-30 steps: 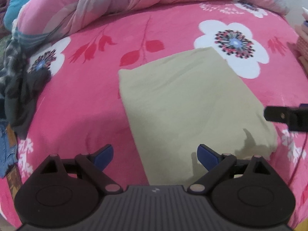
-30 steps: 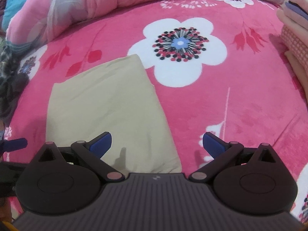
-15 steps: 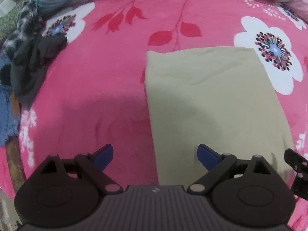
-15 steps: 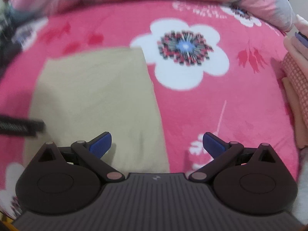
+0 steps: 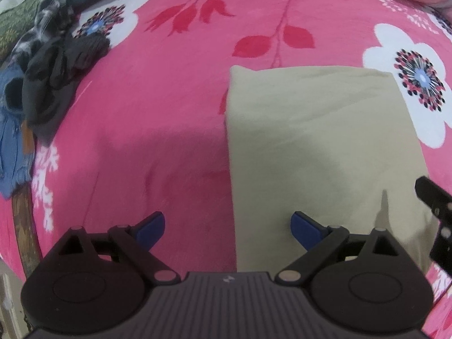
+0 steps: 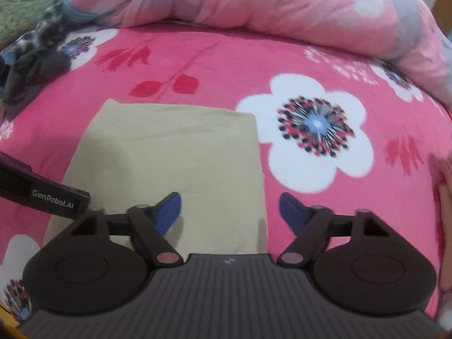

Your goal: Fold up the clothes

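Note:
A beige garment [image 5: 319, 147] lies folded into a flat rectangle on the pink flowered bedspread [image 5: 155, 107]. My left gripper [image 5: 228, 227] is open and empty, straddling the garment's near left edge. In the right wrist view the same beige garment [image 6: 172, 158] lies ahead, and my right gripper [image 6: 230, 210] is open and empty over its near right edge. The left gripper's black body [image 6: 42, 192] shows at the left of the right wrist view. Part of the right gripper [image 5: 435, 214] shows at the right edge of the left wrist view.
A heap of dark and patterned clothes [image 5: 53, 59] and a blue garment [image 5: 11, 130] lie at the bed's left side. A rolled pink quilt [image 6: 268, 5] runs along the far edge. A pink folded stack [image 6: 443, 197] sits at the right edge.
Both views have swung so the beige garment sits squarer ahead. The left gripper has shifted left, onto the garment's left edge. Both grippers stay open.

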A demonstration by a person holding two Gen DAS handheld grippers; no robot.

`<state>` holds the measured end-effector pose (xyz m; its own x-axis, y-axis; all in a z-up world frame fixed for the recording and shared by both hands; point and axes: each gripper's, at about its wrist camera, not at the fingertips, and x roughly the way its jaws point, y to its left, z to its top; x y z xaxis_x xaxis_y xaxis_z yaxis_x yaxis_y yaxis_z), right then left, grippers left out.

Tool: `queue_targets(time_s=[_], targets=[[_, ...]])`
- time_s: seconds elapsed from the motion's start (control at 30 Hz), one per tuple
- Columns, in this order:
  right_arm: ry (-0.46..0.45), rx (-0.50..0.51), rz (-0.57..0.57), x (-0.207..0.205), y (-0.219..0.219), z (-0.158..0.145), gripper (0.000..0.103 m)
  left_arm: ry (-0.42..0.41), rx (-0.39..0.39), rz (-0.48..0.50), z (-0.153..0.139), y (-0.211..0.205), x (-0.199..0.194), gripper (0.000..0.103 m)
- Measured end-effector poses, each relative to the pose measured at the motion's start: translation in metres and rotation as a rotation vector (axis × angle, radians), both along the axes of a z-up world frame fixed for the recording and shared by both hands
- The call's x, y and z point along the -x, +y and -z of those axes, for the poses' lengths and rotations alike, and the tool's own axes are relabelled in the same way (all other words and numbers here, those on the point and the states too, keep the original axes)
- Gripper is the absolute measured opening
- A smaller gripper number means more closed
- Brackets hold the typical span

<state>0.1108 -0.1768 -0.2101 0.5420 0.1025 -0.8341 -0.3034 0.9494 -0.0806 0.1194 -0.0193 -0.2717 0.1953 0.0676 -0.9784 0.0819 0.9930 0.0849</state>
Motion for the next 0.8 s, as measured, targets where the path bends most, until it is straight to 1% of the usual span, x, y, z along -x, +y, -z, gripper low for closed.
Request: queue_targets(time_s=[0.03, 0.07, 0.13, 0.17, 0.23, 0.4, 0.47, 0.57, 0.7, 0.8], targets=[[0.0, -0.005, -0.013, -0.003, 0.0, 0.0, 0.063, 0.003, -0.001, -0.003, 0.0, 0.001, -0.001, 0.097], [0.0, -0.008, -0.022, -0.004, 0.001, 0.0, 0.061, 0.006, -0.002, -0.006, 0.0, 0.001, -0.001, 0.097], [0.001, -0.014, -0.041, -0.006, 0.002, 0.0, 0.054, 0.01, -0.004, -0.013, 0.001, 0.002, -0.003, 0.097], [0.001, -0.017, -0.05, -0.007, 0.003, 0.001, 0.052, 0.013, -0.005, -0.017, 0.001, 0.002, -0.004, 0.097], [0.008, -0.021, -0.061, -0.009, 0.004, 0.003, 0.046, 0.021, -0.004, -0.028, 0.002, 0.003, -0.005, 0.097], [0.033, -0.036, -0.073, -0.015, 0.005, 0.01, 0.04, 0.031, -0.004, -0.043, 0.005, 0.004, -0.008, 0.097], [0.044, -0.042, -0.074, -0.018, 0.004, 0.012, 0.039, 0.025, 0.005, -0.044, 0.006, 0.006, -0.008, 0.097], [0.063, -0.064, -0.058, -0.025, -0.001, 0.014, 0.039, -0.011, 0.075, -0.017, 0.008, 0.014, -0.005, 0.097], [0.102, -0.123, -0.007, -0.037, -0.02, 0.018, 0.039, -0.059, 0.17, 0.018, 0.01, 0.025, 0.001, 0.097], [0.1, -0.144, -0.004, -0.045, -0.031, 0.019, 0.039, -0.088, 0.241, 0.026, 0.012, 0.034, 0.003, 0.097]])
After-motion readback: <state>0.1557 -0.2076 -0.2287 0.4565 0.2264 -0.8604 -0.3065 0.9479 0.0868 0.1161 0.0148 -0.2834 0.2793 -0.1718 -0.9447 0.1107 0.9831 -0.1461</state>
